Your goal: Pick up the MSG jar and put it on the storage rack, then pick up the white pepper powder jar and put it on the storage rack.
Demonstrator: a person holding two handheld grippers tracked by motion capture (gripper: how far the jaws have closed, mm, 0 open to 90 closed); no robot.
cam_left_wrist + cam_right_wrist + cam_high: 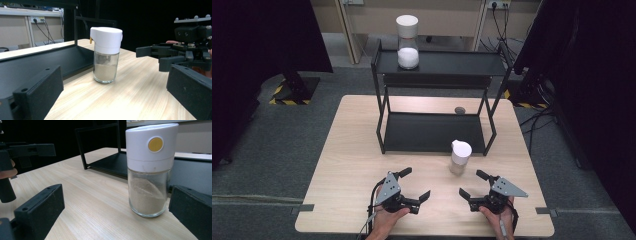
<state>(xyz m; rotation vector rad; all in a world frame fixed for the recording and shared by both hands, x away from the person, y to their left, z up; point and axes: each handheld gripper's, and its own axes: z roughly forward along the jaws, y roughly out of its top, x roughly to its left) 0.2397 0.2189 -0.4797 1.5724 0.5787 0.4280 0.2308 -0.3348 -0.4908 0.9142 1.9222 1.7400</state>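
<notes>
A glass jar (460, 157) with a white cap and beige powder stands upright on the wooden table (347, 165), just in front of the black rack (434, 132). My left gripper (416, 183) rests near the front edge, left of the jar, open and holding nothing. My right gripper (472, 183) sits to the jar's lower right, also open and holding nothing. In the left gripper view the jar (107, 55) stands ahead between the jaws, with the right gripper (150, 58) beyond it. The right gripper view shows the jar (150, 175) close up, with a yellow button (155, 144) on its cap.
A second jar (407, 42) with white powder stands on the rack's top shelf (462, 62). The lower shelf (432, 132) is bare. A small grey object (459, 110) lies on the table behind the rack. Dark curtains flank the table.
</notes>
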